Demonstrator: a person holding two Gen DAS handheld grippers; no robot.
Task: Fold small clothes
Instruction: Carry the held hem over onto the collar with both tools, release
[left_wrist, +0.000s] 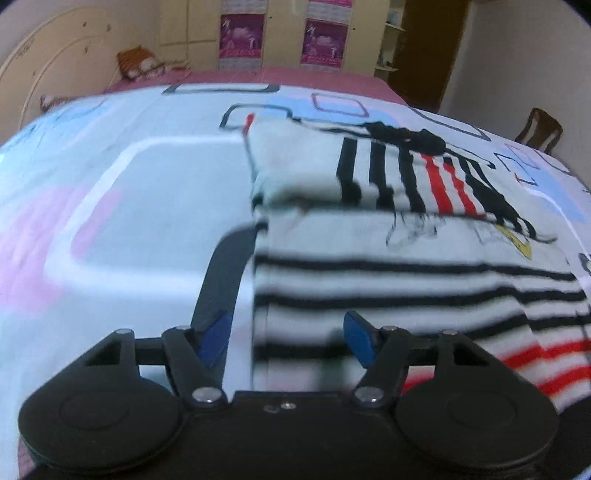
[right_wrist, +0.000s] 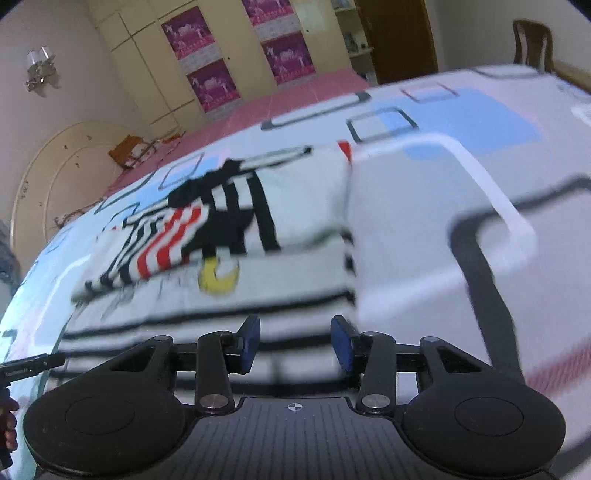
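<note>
A small white garment (left_wrist: 388, 258) with black and red stripes and a yellow print lies flat on the bed, its far part folded over toward me. It also shows in the right wrist view (right_wrist: 258, 229). My left gripper (left_wrist: 286, 338) is open and empty, low over the garment's near left edge. My right gripper (right_wrist: 295, 341) is open and empty, low over the garment's near right edge. Both views are blurred.
The bed sheet (left_wrist: 129, 206) is white with pink, blue and dark rectangles. A pink mattress edge (left_wrist: 295, 75), a round headboard (right_wrist: 55, 177), wardrobes (right_wrist: 221, 55), a door (right_wrist: 399, 37) and a wooden chair (left_wrist: 539, 129) stand beyond.
</note>
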